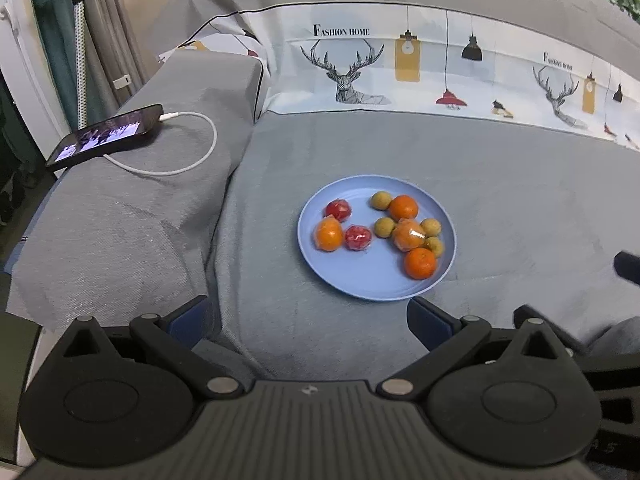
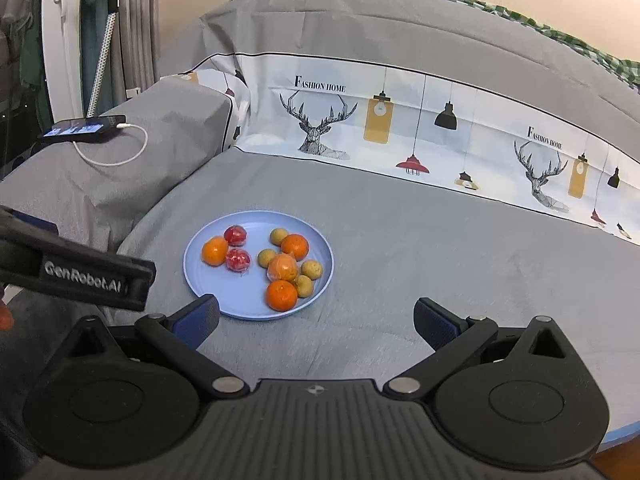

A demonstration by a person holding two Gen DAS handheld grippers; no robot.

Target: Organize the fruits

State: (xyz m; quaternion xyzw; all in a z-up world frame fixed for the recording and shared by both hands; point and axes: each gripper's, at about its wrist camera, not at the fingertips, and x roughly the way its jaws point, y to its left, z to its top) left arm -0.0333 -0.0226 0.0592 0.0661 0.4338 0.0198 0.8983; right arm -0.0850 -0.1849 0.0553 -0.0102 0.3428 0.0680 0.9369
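A light blue plate (image 1: 372,284) (image 2: 216,296) lies on the grey sofa seat. On it are several oranges (image 1: 419,263) (image 2: 281,294), some wrapped in clear film, two red fruits (image 1: 358,237) (image 2: 238,260) in film, and several small yellow-green fruits (image 1: 381,200) (image 2: 279,236). My left gripper (image 1: 308,320) hangs open just short of the plate's near rim, nothing between its fingers. My right gripper (image 2: 318,322) is open too, near the plate's near-right side, empty. The left gripper's body (image 2: 80,276) shows at the left of the right wrist view.
A phone (image 1: 106,134) (image 2: 82,128) on a white charging cable (image 1: 180,164) rests on the grey-covered armrest to the left. A printed deer-and-lamp cloth (image 1: 400,68) covers the backrest. Bare grey seat (image 2: 480,260) stretches to the right of the plate.
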